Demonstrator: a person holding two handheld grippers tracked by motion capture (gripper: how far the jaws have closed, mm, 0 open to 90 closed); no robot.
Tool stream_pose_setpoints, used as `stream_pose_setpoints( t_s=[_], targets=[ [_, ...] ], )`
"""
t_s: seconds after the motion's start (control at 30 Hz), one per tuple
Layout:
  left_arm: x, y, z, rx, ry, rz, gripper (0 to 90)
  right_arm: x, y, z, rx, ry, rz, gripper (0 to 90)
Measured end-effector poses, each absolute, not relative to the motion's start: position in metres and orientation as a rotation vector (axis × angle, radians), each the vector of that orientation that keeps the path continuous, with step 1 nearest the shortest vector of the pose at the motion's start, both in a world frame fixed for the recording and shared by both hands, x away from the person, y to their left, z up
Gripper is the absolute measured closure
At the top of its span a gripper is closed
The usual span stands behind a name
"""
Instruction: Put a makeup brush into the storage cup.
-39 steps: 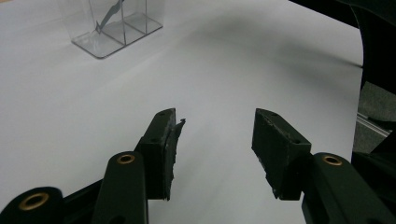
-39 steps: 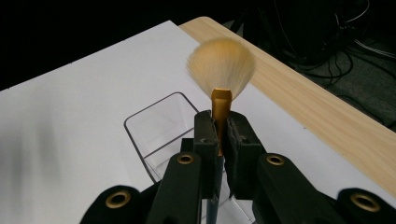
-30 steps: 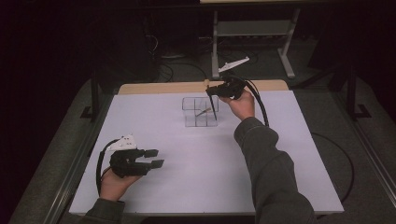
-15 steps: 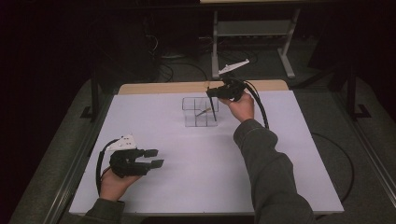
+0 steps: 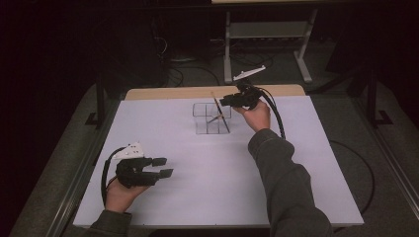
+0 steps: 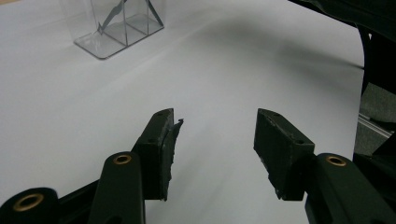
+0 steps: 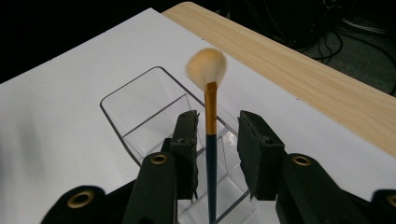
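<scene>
my right gripper point(image 5: 225, 101) hangs over the clear, square-sided plastic organiser with its inner dividers point(image 5: 211, 118), at the far middle of the white table sheet point(image 5: 296, 163), and its jaws have just been opening — in the right gripper view the slim makeup brush with a dark blue handle, gold ferrule and pale fan of bristles point(image 7: 210, 135) stands between my two black pads with a gap on each side, so neither pad presses on it. the brush's lower end sits down in the organiser point(image 7: 140, 121), and from the high view the brush point(image 5: 221, 114) leans tilted across a compartment, bristles up toward the far wooden edge of the table point(image 5: 173, 92); i cannot tell which compartment its tip rests in. my left gripper point(image 5: 164, 167) rests low at the near left of the sheet, well apart from the organiser, its jaws moderately wide with nothing between them — the left gripper view shows bare white sheet point(image 6: 224, 70) past the pads and the organiser point(image 6: 116, 28) far off at the upper left.
</scene>
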State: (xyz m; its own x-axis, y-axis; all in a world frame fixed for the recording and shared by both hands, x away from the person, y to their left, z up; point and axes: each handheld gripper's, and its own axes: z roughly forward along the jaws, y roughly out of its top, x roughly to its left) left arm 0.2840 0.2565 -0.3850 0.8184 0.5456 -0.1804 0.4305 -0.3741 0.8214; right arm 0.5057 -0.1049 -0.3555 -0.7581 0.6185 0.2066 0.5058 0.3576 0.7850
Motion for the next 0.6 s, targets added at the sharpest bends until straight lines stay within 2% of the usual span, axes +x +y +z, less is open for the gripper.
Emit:
stream_pose_setpoints(
  t_s=[0.6],
  targets=[
    [0.283, 0.252, -0.385, 2.029, 0.714, 0.151, 46.8, 0.486, -0.134, -0.359, 1.062, 2.431, 1.428, 61.1]
  ],
)
